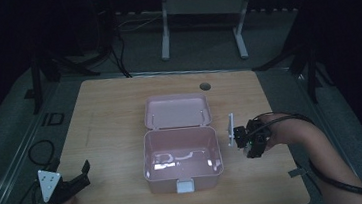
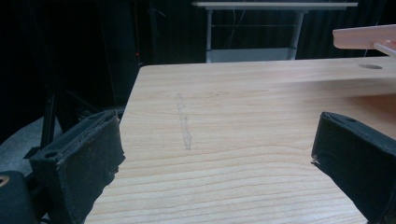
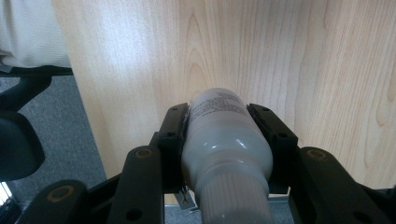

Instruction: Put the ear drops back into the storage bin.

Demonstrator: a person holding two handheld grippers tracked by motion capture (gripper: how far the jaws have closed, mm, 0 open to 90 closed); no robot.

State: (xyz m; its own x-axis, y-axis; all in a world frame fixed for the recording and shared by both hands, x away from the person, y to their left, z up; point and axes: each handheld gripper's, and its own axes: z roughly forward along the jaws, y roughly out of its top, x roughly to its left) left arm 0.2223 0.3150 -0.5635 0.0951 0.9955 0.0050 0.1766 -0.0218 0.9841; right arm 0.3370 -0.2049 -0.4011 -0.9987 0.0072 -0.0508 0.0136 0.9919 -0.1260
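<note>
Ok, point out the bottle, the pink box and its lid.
bottle (image 3: pixel 224 140), right gripper view, on its grey body between the jaws.
pink box (image 1: pixel 183 176), high view, on its front wall.
lid (image 1: pixel 177 110), high view, on its inner face.

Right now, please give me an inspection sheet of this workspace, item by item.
Surface: wooden table, with a round hole near the far edge.
Job's things: pink box, lid open; grey-white bottle with a ribbed cap.
Clutter: nothing seen.
Grippers: left hand-held gripper open, holding nothing; right hand-held gripper shut on the bottle, beside the box.
Cables: black cable along the right forearm.
Surroundings: dark room, grey floor, white table frame behind.
</note>
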